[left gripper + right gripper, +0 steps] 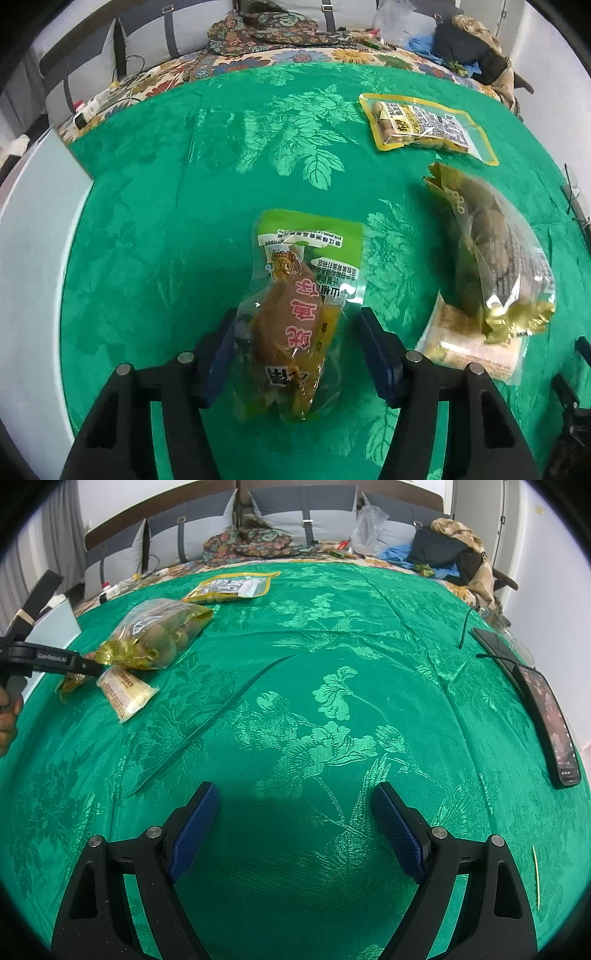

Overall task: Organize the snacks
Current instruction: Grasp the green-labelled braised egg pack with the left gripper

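Observation:
In the left wrist view, a clear and green packet holding a brown snack (295, 317) lies on the green cloth (184, 221) between the open fingers of my left gripper (297, 332), which do not press it. A gold-edged bag of round brown snacks (495, 258) rests on a pale wafer packet (469, 347) to the right. A yellow-edged pouch (421, 125) lies farther back. My right gripper (295, 812) is open and empty over bare cloth (314, 720). In the right wrist view the gold bag (159, 635), wafer packet (127, 694), yellow pouch (232, 587) and left gripper body (48, 661) sit far left.
A dark phone (554, 723) and a second flat device with a cable (491, 642) lie at the cloth's right edge. A white board (33, 229) stands at the left. Clothes, bags (450, 554) and pillows (207, 528) crowd the bed's far end.

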Tool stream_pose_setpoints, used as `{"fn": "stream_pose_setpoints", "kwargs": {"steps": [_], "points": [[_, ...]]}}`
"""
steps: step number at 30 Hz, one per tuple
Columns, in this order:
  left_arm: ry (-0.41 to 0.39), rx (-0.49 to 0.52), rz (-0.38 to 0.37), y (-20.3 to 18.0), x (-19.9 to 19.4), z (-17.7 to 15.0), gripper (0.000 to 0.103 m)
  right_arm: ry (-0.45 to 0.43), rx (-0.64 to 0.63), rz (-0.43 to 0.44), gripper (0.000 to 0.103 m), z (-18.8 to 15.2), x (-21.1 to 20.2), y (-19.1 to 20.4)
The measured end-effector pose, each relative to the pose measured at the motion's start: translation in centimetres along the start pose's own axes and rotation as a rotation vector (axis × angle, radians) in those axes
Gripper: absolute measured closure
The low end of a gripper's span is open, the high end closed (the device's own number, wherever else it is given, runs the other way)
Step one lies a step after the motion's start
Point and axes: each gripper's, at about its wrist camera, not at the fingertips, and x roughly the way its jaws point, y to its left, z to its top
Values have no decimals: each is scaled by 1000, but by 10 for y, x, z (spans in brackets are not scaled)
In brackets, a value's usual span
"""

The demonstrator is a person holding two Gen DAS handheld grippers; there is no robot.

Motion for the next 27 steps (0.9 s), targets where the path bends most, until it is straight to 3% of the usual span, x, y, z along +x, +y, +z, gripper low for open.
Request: {"fn": "stream_pose_setpoints", "kwargs": {"steps": [8,13,20,27], "points": [[-39,-105,73,33,-34,-79,42,0,0,0,15,0,0,0],[-82,-170,70,49,-46,-112,40,0,0,0,15,0,0,0],[-141,-175,113,52,-35,-112,2,0,0,1,15,0,0,0],[-188,-202,118,60,-32,-116,0,-1,0,1,15,0,0,0]]}}
